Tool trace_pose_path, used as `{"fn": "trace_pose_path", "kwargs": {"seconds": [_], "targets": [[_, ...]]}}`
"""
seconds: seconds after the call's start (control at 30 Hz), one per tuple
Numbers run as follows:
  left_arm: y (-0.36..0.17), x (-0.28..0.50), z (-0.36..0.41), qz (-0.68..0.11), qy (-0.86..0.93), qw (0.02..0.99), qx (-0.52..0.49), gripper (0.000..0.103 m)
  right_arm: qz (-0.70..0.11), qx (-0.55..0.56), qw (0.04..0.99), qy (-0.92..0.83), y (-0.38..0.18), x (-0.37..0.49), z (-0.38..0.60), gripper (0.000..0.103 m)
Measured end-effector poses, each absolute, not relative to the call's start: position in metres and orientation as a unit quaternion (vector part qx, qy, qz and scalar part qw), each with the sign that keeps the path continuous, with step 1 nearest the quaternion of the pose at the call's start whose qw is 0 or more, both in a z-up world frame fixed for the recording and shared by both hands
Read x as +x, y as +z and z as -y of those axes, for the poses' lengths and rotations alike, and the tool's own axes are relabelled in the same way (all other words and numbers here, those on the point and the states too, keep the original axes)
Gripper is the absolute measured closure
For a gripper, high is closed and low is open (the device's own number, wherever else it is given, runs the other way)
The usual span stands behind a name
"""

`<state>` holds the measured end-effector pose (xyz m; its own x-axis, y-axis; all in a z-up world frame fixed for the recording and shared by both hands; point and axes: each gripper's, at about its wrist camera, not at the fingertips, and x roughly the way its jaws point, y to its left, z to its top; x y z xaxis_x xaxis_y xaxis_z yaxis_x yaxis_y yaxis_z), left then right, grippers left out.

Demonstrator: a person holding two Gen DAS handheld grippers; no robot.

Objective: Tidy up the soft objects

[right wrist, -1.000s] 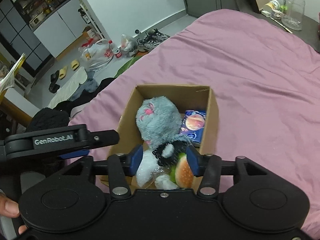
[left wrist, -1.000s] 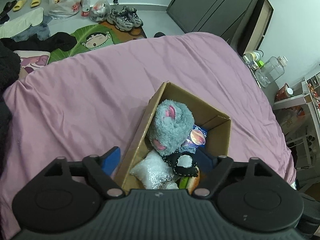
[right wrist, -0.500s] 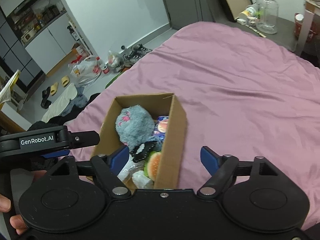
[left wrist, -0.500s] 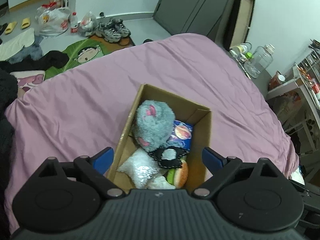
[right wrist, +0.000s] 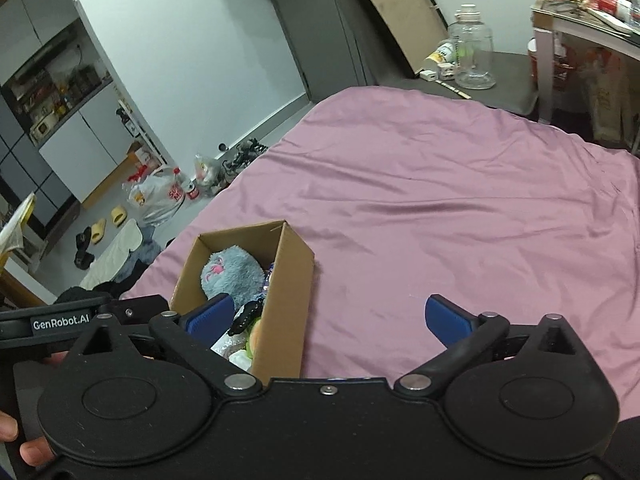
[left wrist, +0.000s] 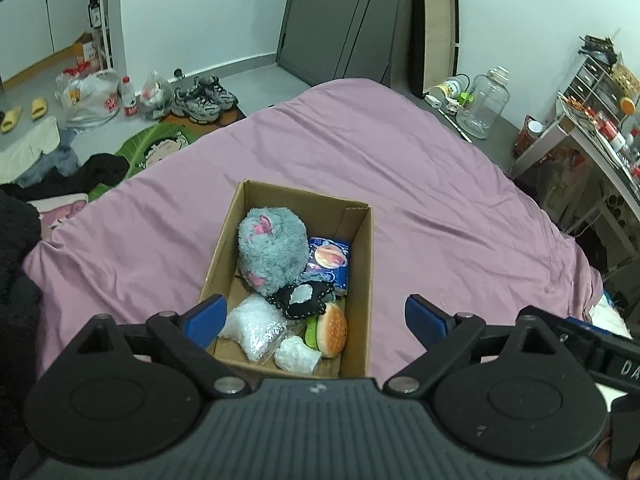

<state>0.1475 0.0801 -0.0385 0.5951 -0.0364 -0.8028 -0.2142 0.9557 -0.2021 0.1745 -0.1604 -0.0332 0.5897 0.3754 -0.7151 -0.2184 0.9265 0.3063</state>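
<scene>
Left wrist view: cardboard box (left wrist: 288, 276) sits on the pink bedsheet (left wrist: 420, 184), packed with soft items: grey plush (left wrist: 272, 248), black eye mask (left wrist: 304, 298), burger toy (left wrist: 331, 330), clear plastic bags (left wrist: 256, 326), blue packet (left wrist: 330, 258). Left tool (left wrist: 316, 318) hangs above the near end of the box, blue pads wide apart, holding nothing. Right wrist view: right tool (right wrist: 330, 318) is also spread wide and empty, off to the box's right side over bare sheet; a hand (right wrist: 16, 440) shows at the lower left edge.

Judgement: all the soft things in view look boxed, so sorting seems near done or done. If anything needs tidying, press the plush down gently from the top, since it stands tallest in the box and bulges toward the rim. Grip fabric, not the slippery bags. Keep the pads clear of the box wall, as the light carton on a soft mattress would likely tip or slide.

Surface: bed, sheet lightly wrinkled, nothing loose on it apart from the box. Room: sneakers (left wrist: 204, 98) and plastic bags (left wrist: 90, 94) on the floor, a clear jar (left wrist: 482, 104) on a dark side table, cluttered desk at far right.
</scene>
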Motion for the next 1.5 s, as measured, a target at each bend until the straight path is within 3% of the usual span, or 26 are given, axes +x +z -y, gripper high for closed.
{"fn": "trace_pose_path", "kwargs": {"seconds": [1.5], "targets": [[0.028,0.019,-0.013,-0.387,0.035,0.919,-0.060,0.006,-0.379,0.064,0.912,0.144,0.017,0.048,0.236,0.000]]}}
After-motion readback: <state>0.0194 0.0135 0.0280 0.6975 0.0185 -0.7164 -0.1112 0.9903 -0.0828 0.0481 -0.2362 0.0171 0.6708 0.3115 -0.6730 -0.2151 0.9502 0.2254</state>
